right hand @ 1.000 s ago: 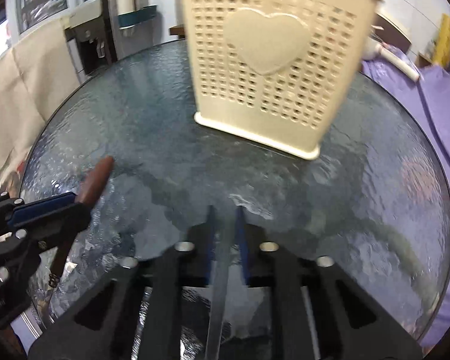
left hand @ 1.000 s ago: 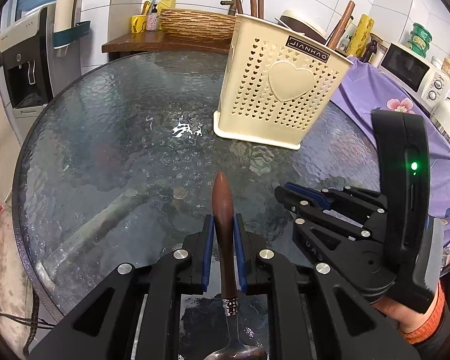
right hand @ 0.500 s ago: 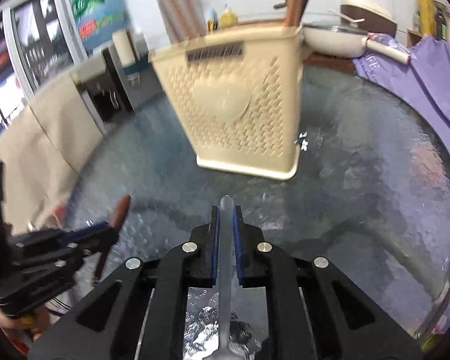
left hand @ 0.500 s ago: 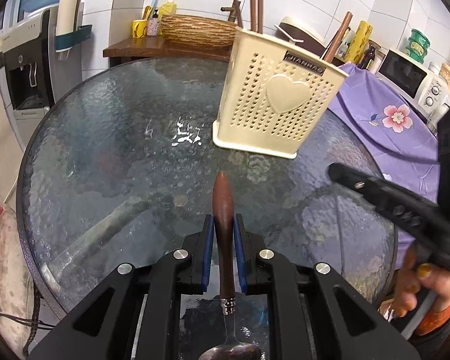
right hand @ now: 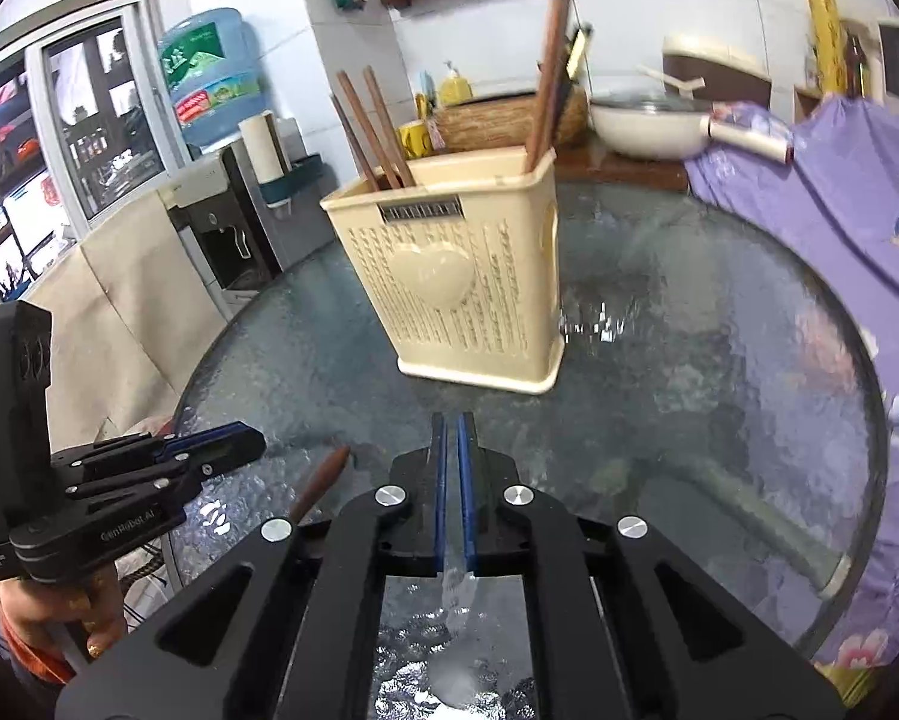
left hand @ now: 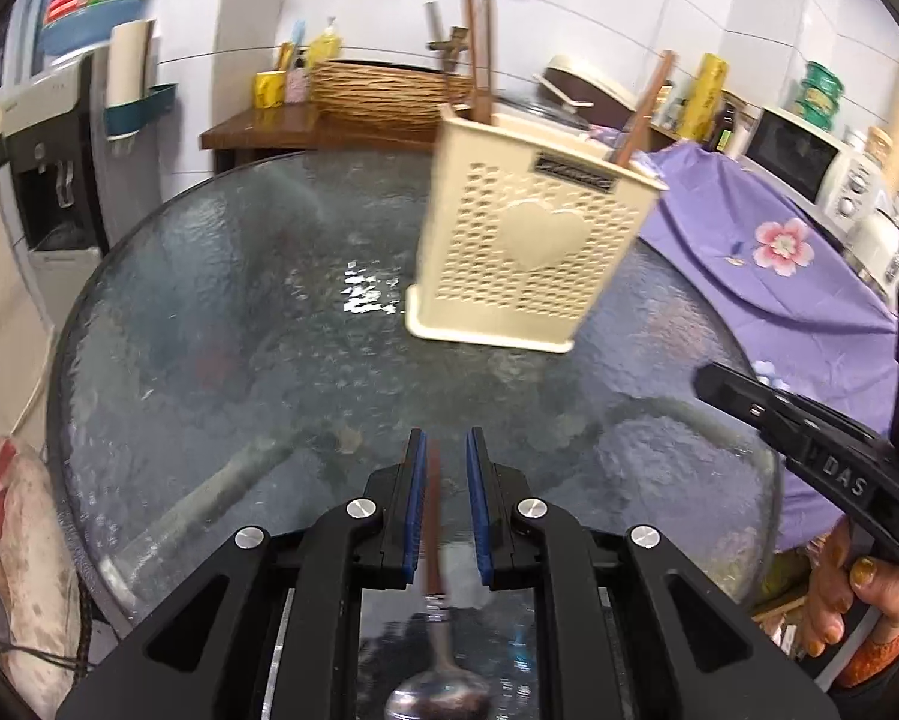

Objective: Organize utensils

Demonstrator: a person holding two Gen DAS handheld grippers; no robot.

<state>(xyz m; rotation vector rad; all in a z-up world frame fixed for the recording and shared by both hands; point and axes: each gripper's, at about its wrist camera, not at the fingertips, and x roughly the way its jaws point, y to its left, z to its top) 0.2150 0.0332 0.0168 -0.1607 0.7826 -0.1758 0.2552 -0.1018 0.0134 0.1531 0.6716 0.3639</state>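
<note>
A home kitchen: microwave (left hand: pixel 800 150), water dispenser (left hand: pixel 47 168), pan (right hand: pixel 653 123) and tiled wall (left hand: pixel 719 6) beyond the tongs.

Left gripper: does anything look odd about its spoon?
Yes. The left gripper stands open, and the spoon sits loose and blurred between the pads, unclamped; it seems to be slipping out.

Utensil basket (left hand: pixel 527 258) on glass table (left hand: pixel 221 324), chopsticks (right hand: pixel 371 126) inside, wicker tray (left hand: pixel 383 87) seemingly behind

Wooden-handled spoon (left hand: pixel 432 546) between parted pads (left hand: pixel 414 504)
</note>
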